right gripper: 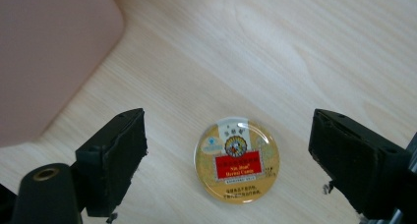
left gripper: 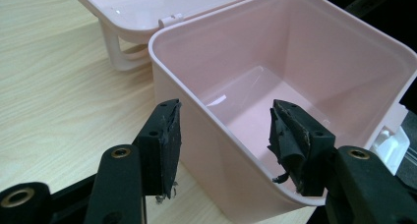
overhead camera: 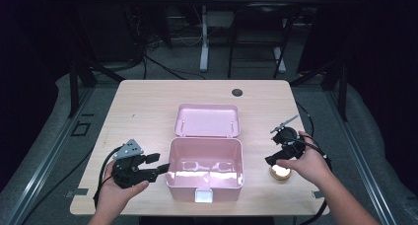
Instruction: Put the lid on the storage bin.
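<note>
My right tool (right gripper: 228,160) hangs wide open and empty over the round tin (right gripper: 237,158) near the counter's (overhead camera: 148,101) right edge, so I'd drop straight down, centred, while my left tool (left gripper: 223,145), open too, straddles the pink box's (left gripper: 206,130) wall.

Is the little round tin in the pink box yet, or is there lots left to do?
Not yet. Done: the pink box is open, its lid laid back. In hand: the right hand-held gripper hovers open over the round tin, which lies on the table beside the box; the left hand-held gripper straddles the box's wall, jaws apart. Probably left: grab the tin, drop it in, close the lid.
</note>
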A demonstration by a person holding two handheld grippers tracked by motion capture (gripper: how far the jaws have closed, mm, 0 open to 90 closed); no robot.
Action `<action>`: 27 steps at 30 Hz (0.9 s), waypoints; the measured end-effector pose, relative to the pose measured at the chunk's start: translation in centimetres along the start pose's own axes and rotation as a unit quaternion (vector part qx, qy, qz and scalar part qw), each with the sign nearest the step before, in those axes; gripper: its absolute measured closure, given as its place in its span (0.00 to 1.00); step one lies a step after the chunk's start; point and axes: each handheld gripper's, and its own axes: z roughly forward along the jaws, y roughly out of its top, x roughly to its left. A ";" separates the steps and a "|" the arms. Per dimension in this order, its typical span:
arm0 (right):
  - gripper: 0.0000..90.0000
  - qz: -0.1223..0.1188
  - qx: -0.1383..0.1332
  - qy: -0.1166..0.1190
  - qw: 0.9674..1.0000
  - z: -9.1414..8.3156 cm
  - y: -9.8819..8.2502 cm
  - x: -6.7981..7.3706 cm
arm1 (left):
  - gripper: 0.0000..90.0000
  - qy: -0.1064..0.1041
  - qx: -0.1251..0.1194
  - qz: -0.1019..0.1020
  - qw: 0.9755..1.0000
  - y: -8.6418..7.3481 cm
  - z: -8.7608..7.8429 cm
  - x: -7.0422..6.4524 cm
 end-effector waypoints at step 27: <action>0.16 0.016 0.130 0.002 0.991 5.7 -0.5 -1.8 | 0.51 -0.009 -0.009 0.002 1.000 0.2 -0.5 -0.2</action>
